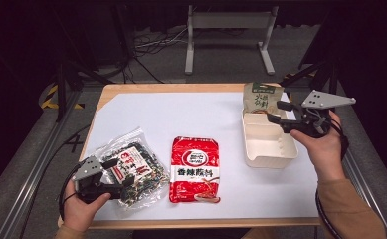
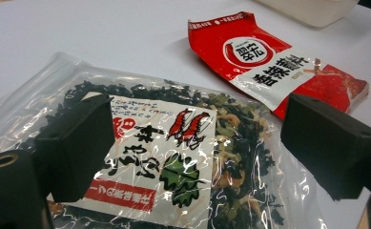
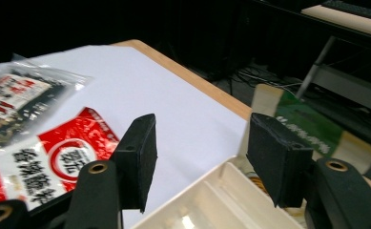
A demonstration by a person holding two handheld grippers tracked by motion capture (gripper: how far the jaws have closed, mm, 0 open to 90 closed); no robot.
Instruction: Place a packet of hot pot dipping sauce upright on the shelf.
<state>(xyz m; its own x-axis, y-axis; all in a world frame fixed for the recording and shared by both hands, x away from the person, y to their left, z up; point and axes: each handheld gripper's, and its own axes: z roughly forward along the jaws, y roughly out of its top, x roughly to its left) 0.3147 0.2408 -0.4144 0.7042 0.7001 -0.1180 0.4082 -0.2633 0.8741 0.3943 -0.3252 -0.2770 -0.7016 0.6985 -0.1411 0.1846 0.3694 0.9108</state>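
Both grippers sitting spread, nothing pinched. Left gripper (image 1: 112,180) hovering over seaweed pkt (image 1: 134,169); right gripper (image 1: 275,113) over cream tray (image 1: 270,149) w/ green pkt (image 1: 261,97).

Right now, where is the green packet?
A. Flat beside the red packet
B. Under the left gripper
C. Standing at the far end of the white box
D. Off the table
C: the green packet stands upright at the far end of the white box, close to the open right gripper; the red packet lies flat mid-table.
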